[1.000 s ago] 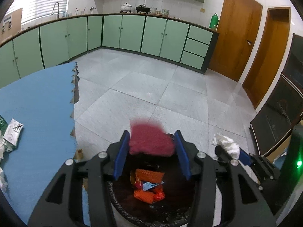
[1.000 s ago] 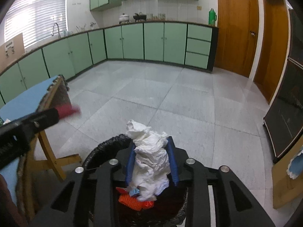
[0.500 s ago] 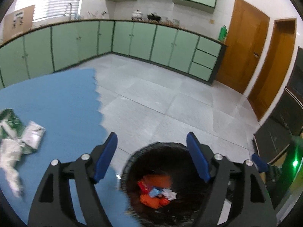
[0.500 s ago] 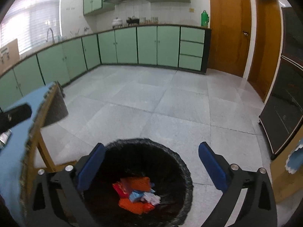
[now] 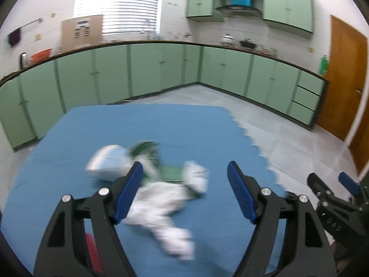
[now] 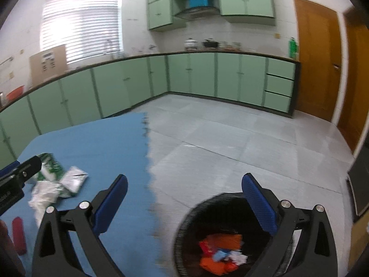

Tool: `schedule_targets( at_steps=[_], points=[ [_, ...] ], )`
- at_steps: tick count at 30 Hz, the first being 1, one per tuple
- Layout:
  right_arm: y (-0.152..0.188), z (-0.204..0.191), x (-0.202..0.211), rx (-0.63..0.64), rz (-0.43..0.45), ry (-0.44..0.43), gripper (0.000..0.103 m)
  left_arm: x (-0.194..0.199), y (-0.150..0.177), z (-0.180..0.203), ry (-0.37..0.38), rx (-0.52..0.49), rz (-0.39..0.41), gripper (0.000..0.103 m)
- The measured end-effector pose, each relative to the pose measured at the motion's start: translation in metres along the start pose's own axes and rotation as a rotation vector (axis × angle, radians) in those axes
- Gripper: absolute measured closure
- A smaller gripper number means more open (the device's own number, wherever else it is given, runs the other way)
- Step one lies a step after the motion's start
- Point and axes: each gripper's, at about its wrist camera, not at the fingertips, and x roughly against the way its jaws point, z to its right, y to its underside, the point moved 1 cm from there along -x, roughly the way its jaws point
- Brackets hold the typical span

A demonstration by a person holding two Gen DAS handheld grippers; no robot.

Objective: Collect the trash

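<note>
Returning for next pickup: left gripper (image 5: 184, 191) wide open, empty, over litter pile (image 5: 159, 189) on blue table (image 5: 143, 127). Right gripper (image 6: 184, 205) spread wide, empty, bin (image 6: 184, 228) below. Next: descend, centre jaws on one piece, close.

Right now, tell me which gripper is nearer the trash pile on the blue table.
Left. The left gripper hangs open right over the trash pile. The right gripper is open off the table's edge, above the bin.
</note>
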Motion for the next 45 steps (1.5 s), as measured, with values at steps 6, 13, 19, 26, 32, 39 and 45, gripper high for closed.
schedule_targets(
  at_steps=[6, 13, 19, 26, 32, 39, 45],
  points=[
    [-0.001, -0.066, -0.01, 0.058, 0.006, -0.072, 0.006, -0.003, -0.004, -0.059, -0.085, 0.032, -0.01, 0.032],
    [0.003, -0.113, -0.02, 0.114, 0.008, -0.13, 0.01, -0.011, -0.002, -0.1, -0.117, 0.047, -0.031, 0.034],
    [0.002, -0.136, -0.031, 0.142, 0.0, -0.135, 0.012, -0.023, -0.003, -0.123, -0.126, 0.055, -0.045, 0.037],
    [0.002, -0.146, -0.054, 0.149, -0.086, -0.107, 0.017, -0.03, 0.003, -0.13, -0.119, 0.055, -0.058, 0.037],
    [0.007, -0.157, -0.071, 0.203, -0.167, -0.08, 0.021, -0.039, 0.006, -0.13, -0.11, 0.062, -0.07, 0.037],
    [0.011, -0.163, -0.083, 0.231, -0.228, -0.131, 0.044, -0.042, 0.007, -0.133, -0.11, 0.072, -0.073, 0.037],
    [0.012, -0.173, -0.078, 0.26, -0.22, -0.219, 0.086, -0.043, 0.007, -0.133, -0.108, 0.067, -0.077, 0.037]
  ],
)
